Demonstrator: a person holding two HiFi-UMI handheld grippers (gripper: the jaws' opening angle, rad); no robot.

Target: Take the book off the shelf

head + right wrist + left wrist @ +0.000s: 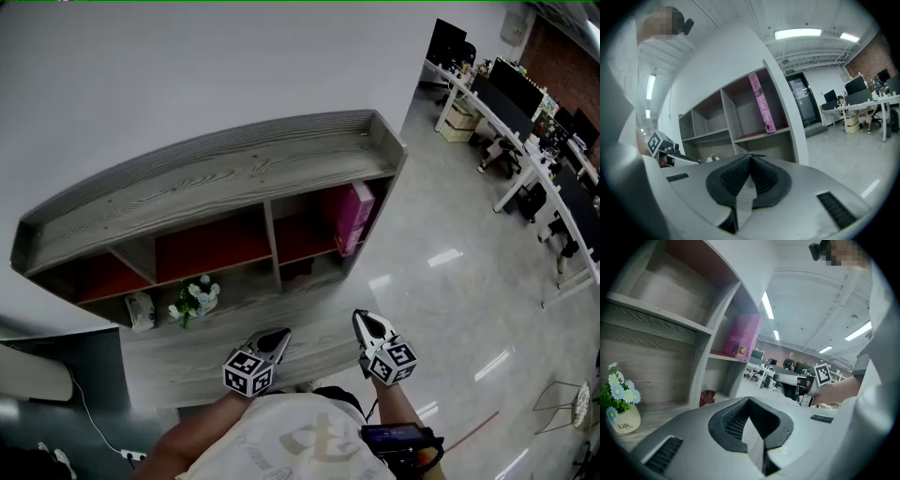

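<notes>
A pink book (354,216) stands upright in the upper right compartment of the grey wooden shelf (216,178). It also shows in the left gripper view (743,336) and in the right gripper view (761,101). My left gripper (273,337) hovers in front of the shelf's lower middle, well short of the book. Its jaws (749,400) are shut with nothing between them. My right gripper (367,322) is beside it to the right, below the book's compartment and clear of the shelf. It (750,157) is shut and empty too.
A small pot of flowers (195,302) and a white object (141,309) sit on the lower shelf at the left. A dark red thing (708,397) lies in the lower right compartment. Office desks (525,141) stand far right across the shiny floor.
</notes>
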